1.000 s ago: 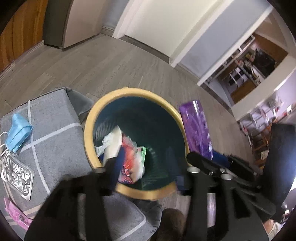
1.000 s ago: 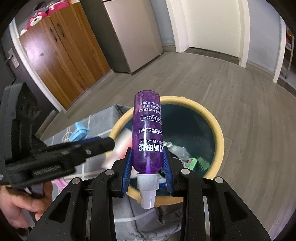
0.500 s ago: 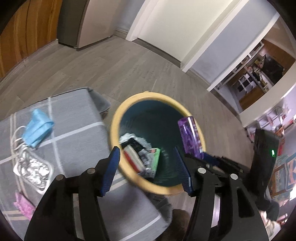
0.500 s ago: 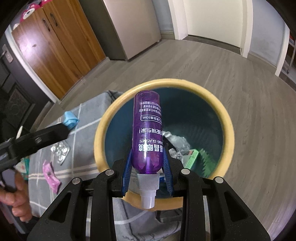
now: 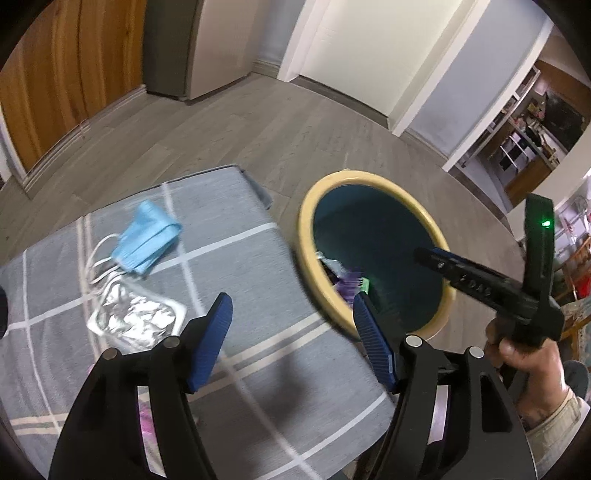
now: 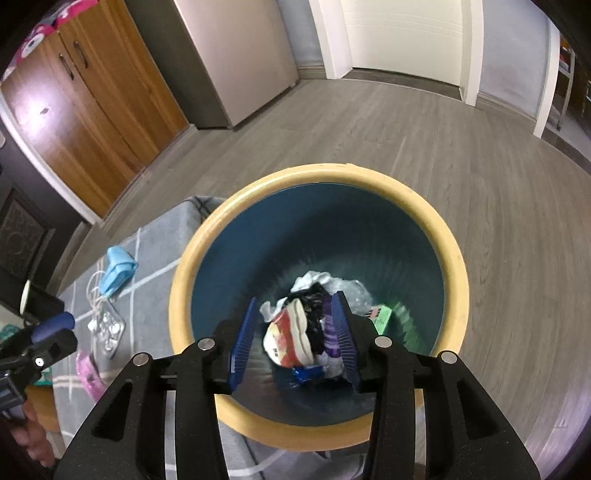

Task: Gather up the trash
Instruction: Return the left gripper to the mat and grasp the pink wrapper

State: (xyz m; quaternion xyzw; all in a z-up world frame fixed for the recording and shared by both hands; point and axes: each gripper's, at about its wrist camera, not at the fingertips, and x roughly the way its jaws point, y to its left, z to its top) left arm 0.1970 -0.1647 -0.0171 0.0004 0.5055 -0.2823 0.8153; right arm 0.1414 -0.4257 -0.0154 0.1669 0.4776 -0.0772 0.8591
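A round bin with a yellow rim (image 6: 369, 181) and dark teal inside stands on the floor beside a grey checked cloth (image 5: 229, 258); it also shows in the left wrist view (image 5: 306, 221). My right gripper (image 6: 295, 332) is open and empty above the bin. The purple bottle (image 6: 330, 332) lies among wrappers in the bin. My left gripper (image 5: 291, 332) is open and empty over the cloth. On the cloth lie a blue face mask (image 5: 147, 236), a foil blister pack (image 5: 136, 317) and a pink wrapper (image 6: 88, 373).
Grey wood floor (image 6: 480, 147) surrounds the bin. Wooden cabinets (image 6: 92, 110) and a steel fridge (image 6: 236, 55) stand at the back left. A white door (image 6: 406, 33) is at the back.
My right gripper opened and the purple bottle dropped into the bin. My left gripper moved left, from over the bin to over the cloth.
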